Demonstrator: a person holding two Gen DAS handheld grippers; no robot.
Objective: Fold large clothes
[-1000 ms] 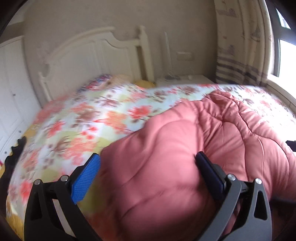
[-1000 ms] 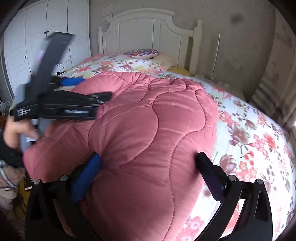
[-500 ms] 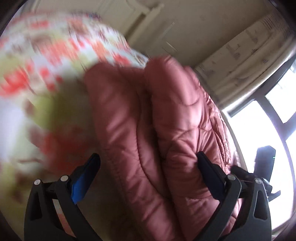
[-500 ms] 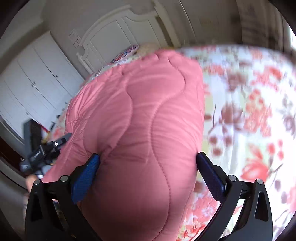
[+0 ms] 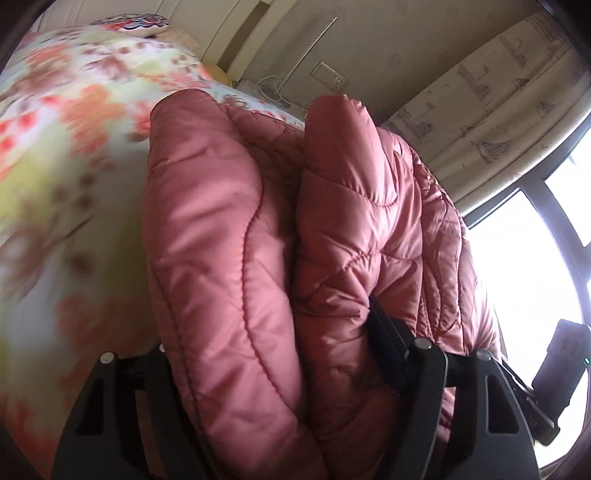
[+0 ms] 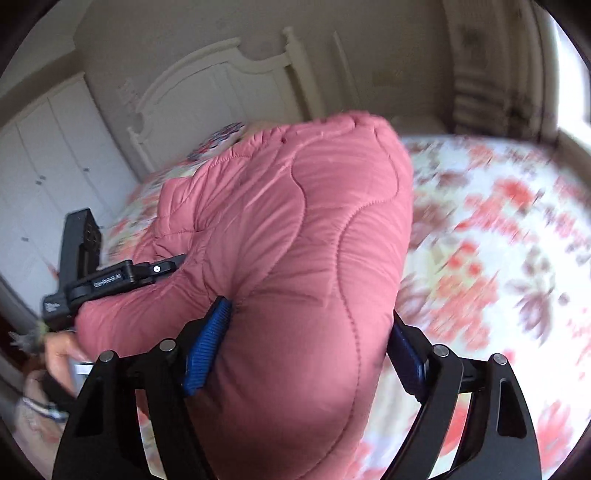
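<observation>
A pink quilted coat (image 5: 229, 229) lies bunched in thick folds on the floral bedspread (image 5: 55, 129). My left gripper (image 5: 266, 325) has its jaws closing around two folded layers. Its right finger (image 5: 388, 343) dents the fabric, and its left finger is hidden behind the padding. In the right wrist view the coat (image 6: 314, 221) bulges up between the jaws of my right gripper (image 6: 310, 310), which are also closing; both blue pads (image 6: 208, 347) press into it. The left gripper's body (image 6: 110, 277) and a hand (image 6: 61, 350) show at the coat's left end.
A white headboard (image 6: 221, 85) and a patterned pillow (image 5: 136, 22) stand at the far end of the bed. White wardrobe doors (image 6: 48, 158) are on the left. A curtain (image 5: 498, 92) and a bright window (image 5: 535, 266) are on the right.
Both views have rolled and dropped nearer the coat. Both pairs of jaws have narrowed onto the padding, which now bunches up thicker between them.
</observation>
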